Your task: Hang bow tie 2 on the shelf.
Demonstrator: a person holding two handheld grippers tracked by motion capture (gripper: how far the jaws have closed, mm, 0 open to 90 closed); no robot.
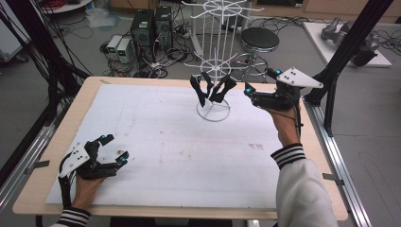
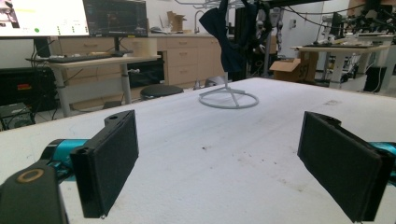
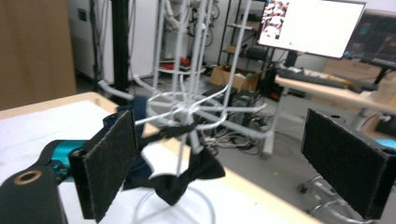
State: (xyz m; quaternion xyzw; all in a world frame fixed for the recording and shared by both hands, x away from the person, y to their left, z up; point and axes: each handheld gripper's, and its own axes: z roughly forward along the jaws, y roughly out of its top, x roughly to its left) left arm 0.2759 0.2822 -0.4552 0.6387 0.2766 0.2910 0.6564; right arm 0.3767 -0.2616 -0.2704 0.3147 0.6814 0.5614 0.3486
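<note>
Hanging dark cloths (image 1: 211, 89) on white rack (image 1: 213, 71) near table's (image 1: 56, 137) far edge. Right gripper (image 1: 257, 92) just right of rack, jaws wide, nothing between; cloths lie to its left, drooping from lower arms. Left gripper (image 1: 112, 149) wide, empty, near-left corner, well apart. Right hand nearer.
</note>
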